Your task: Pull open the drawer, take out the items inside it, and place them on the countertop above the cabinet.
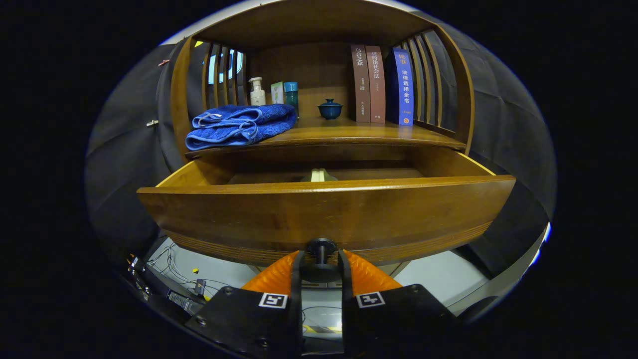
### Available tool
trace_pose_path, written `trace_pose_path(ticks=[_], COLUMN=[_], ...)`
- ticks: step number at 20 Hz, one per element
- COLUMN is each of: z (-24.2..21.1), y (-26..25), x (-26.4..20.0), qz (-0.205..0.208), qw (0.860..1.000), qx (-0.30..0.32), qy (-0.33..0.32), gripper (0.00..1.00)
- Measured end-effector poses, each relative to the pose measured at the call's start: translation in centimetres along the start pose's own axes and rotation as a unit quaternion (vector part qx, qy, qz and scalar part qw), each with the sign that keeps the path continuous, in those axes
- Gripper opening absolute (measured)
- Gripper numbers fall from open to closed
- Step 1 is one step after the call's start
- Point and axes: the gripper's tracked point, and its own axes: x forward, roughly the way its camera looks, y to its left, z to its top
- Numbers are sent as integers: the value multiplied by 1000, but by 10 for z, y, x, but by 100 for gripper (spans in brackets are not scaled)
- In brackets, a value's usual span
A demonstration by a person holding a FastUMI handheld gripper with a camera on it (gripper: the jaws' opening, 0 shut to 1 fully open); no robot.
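Folded towel (pixel 239 125), 3 books (pixel 381 85), teacup (pixel 330 109).

Wooden countertop (pixel 344 133): blue towel (pixel 239 125), books (pixel 381 85), teacup (pixel 330 109).

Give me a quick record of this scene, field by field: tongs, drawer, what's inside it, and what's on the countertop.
tongs: closed on the drawer knob
drawer: pulled open
inside drawer: one pale item, partly hidden by the front panel
countertop: folded blue towel, pump bottle, small box, teal cup, lidded blue bowl, three upright books
task stage: item not yet taken out
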Motion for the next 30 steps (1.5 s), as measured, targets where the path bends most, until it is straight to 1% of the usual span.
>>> trace_pose_path(ticks=[8, 10, 13, 15, 18, 19, 22, 25, 26, 28, 30], z=[-30, -40, -40, -41, -40, -37, -22, 23, 39, 66, 89], y=[0, 1, 1, 1, 1, -3, -5, -9, -7, -5, -4], x=[-42, -47, -47, -48, -53, -59, -76, -99, -100, -96, -80], qz=[-3, 0, 0, 0, 5, 0, -6, -4, 2, 5, 6], qw=[1000, 999, 1000, 1000, 999, 1000, 1000, 999, 999, 999, 1000], qx=[10, 13, 8, 7, 20, 24, 22, 28, 32, 33, 25], qy=[20, 30, 24, 23, 26, 20, 10, -16, -24, -27, -17], gripper=[36, 35, 35, 38, 48, 49, 100, 98, 98, 99, 99])
